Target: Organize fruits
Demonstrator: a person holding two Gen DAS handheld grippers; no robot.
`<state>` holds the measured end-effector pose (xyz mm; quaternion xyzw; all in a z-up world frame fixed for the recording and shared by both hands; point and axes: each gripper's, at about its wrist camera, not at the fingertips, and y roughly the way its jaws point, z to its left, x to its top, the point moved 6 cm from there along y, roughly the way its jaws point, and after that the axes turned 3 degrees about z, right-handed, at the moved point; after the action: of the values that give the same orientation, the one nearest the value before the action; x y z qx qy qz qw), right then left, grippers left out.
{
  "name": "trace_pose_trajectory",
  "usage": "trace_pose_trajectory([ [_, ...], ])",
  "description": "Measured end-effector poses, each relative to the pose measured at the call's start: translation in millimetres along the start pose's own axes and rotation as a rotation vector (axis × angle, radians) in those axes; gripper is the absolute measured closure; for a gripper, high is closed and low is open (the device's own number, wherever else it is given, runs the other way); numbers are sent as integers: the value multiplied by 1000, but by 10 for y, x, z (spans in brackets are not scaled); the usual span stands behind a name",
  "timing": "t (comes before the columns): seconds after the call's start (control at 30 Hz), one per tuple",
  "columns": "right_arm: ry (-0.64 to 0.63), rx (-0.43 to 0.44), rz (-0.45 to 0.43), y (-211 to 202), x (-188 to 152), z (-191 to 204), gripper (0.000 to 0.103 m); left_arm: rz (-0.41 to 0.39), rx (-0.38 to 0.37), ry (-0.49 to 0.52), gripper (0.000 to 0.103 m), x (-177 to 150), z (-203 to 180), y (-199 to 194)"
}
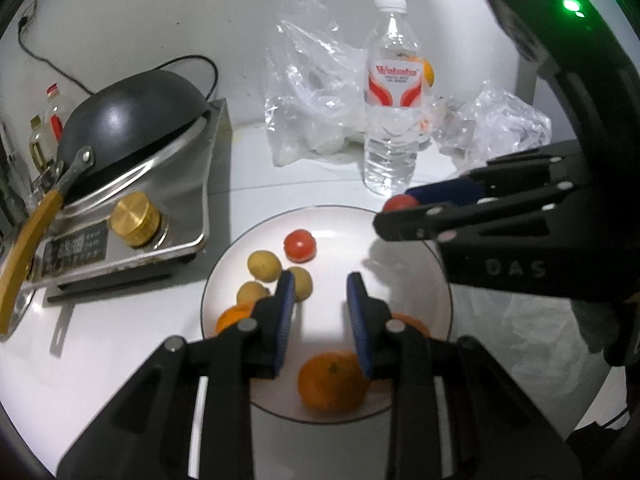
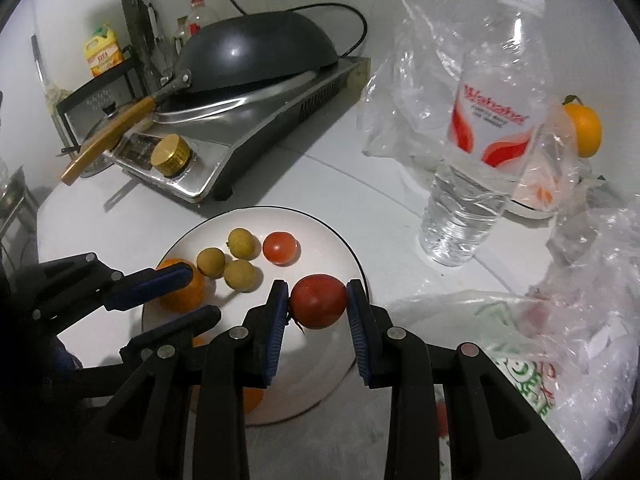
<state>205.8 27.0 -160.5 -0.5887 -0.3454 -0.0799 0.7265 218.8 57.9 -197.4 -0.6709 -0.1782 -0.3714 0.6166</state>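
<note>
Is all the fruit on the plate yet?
Not yet. The plate already has three small yellow fruits, a tomato and oranges. The right gripper holds another tomato above it. One orange waits behind the bottle.

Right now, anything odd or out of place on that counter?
Yes: the black wok sits upside down on the stove, tilted, handle overhanging. One orange lies behind the water bottle among plastic bags, away from the plate. No spills.
</note>
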Motion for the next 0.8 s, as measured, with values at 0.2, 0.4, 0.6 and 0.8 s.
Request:
trace_pose_trajectory([
  [0.2, 8, -5, -34, -233, -74, -2, 71, 7, -4, -64, 70, -85, 30, -102],
  [0.4, 11, -11, -57, -435, -168, -22, 71, -16, -2, -79, 65, -68, -30, -248],
  [0.6, 23, -12, -81, -609, -252, -98, 71, -38, -8, -72, 54, -33, -167, -365],
  [0.8, 51, -9, -112, -780, -417, -268, 71, -86, -103, -64, 54, 9, -392, -470],
])
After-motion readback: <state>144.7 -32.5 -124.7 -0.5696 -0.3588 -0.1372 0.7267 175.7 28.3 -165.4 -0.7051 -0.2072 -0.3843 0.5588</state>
